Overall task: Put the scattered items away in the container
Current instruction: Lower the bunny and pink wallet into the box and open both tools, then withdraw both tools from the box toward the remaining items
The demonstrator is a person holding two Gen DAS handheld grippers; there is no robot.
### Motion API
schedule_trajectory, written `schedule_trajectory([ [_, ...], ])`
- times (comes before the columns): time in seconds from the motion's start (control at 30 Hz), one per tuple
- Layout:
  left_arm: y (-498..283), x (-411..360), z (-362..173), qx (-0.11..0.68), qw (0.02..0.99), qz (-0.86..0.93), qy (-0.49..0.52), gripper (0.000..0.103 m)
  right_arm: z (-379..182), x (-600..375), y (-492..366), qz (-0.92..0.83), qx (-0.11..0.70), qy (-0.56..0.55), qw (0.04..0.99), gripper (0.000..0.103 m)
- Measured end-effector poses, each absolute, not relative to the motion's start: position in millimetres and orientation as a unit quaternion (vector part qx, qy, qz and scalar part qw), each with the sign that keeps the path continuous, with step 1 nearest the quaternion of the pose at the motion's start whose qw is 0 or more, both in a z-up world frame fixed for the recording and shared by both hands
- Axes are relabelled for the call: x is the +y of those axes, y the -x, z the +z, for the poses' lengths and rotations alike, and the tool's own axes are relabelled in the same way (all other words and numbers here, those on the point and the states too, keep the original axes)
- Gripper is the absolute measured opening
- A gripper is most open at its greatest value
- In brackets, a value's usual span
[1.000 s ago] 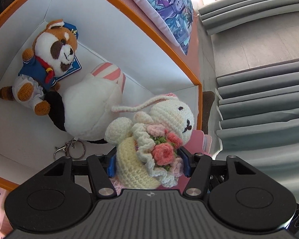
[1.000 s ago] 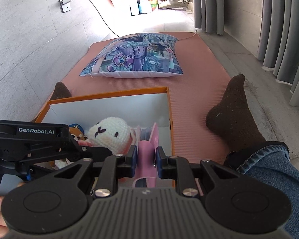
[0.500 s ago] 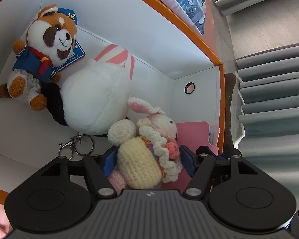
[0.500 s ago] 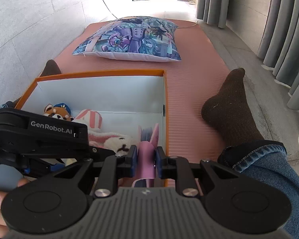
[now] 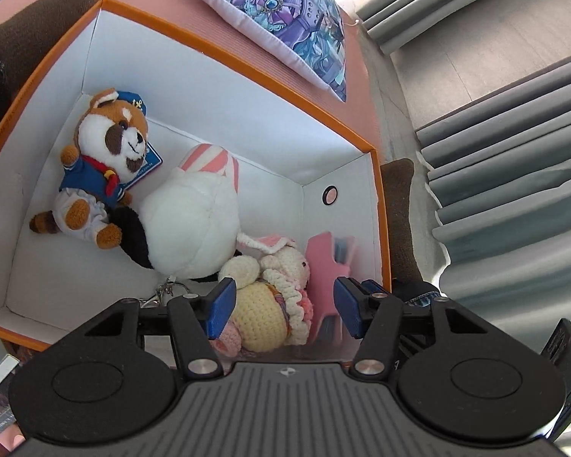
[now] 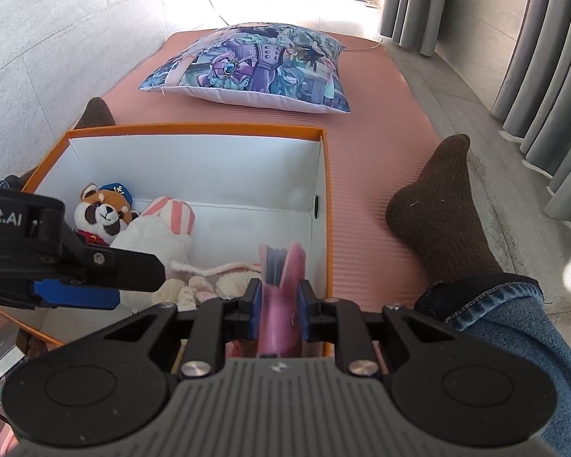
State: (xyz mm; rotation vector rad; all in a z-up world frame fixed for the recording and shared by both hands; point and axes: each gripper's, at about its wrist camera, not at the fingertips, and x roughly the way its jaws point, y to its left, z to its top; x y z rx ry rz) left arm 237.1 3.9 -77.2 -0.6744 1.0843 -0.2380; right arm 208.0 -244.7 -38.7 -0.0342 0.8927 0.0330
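With the crocheted bunny [image 5: 264, 304] dropped in the box [image 5: 217, 53] and the left tongs [image 5: 281, 306] closing empty above it, the right tongs [image 6: 279, 306] clench a pink wallet [image 6: 281, 289] over the box's right corner, needing release next.

Grey curtains [image 6: 544, 76], tiled floor [image 6: 57, 38], pink mat [image 6: 377, 160]

Three plush toys [image 5: 106, 167], one box [image 5: 224, 61], one pillow [image 6: 247, 64], perhaps one pink wallet [image 6: 279, 297]
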Motion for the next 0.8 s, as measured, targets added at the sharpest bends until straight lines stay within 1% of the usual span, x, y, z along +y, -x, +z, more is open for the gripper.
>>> schedule_trajectory([
  [0.37,-220.4,-7.7,-59.4,0.49,0.837,-0.089,0.227,0.064,-35.4,-242.6,-201.4,0.02,0.433,0.011,0.901,0.023],
  [0.8,-196.7,-7.0,-19.4,0.441,0.882,-0.065,0.152,0.064,-3.1,-223.3,-169.1,0.045,0.399,0.017,0.916,0.024],
])
